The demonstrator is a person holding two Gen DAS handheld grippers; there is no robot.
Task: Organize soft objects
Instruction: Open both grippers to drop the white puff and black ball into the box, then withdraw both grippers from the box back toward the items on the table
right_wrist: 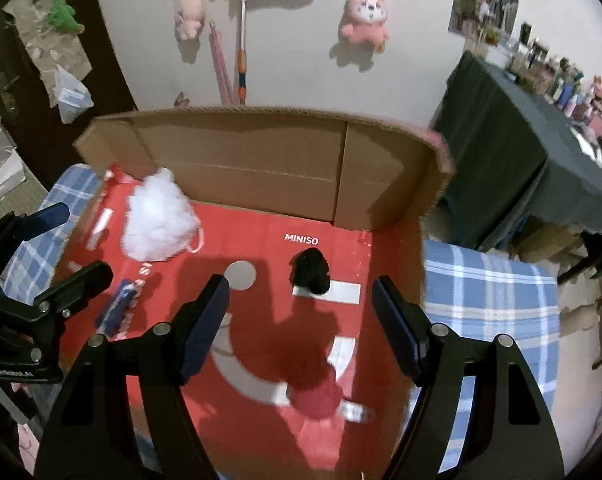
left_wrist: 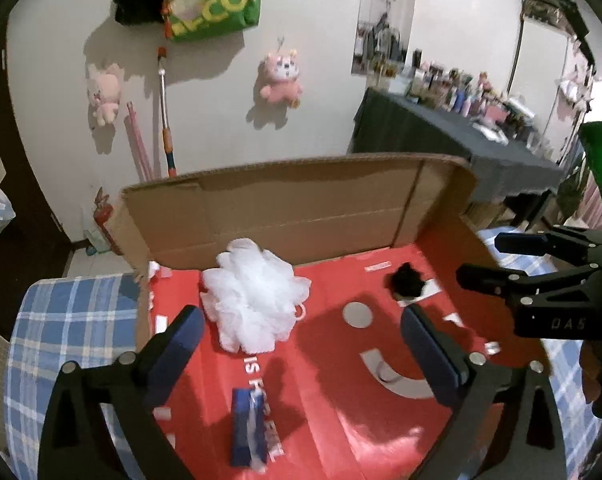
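Work surface: flattened red printed cardboard sheet (right_wrist: 261, 224) w/ brown cardboard flap (right_wrist: 261, 160) standing upright along its far edge, laid over a blue-and-white plaid cloth (right_wrist: 489, 292). Left gripper (left_wrist: 301, 334): jaws spread wide, nothing between the blue-padded fingers (left_wrist: 181, 344), held above the sheet and pointing down at it. Right gripper (right_wrist: 299, 314): jaws well apart, nothing held, pads clear of all items; also above the sheet. Soft items on the red sheet: white mesh bath pouf (left_wrist: 253, 296) near the far left corner, just in front of the flap, w/ its pale loop cord at the right side; small black fluffy pom-pom-like object (right_wrist: 311, 270) further right, resting partly on a white printed bar, apart from the pouf; blue-and-white small packet (left_wrist: 247, 428) nearer the camera, lying flat on the white lettering. Pink plush toy (right_wrist: 363, 20) hangs on the white wall behind; dark-clothed table w/ assorted small items (left_wrist: 461, 132) at right
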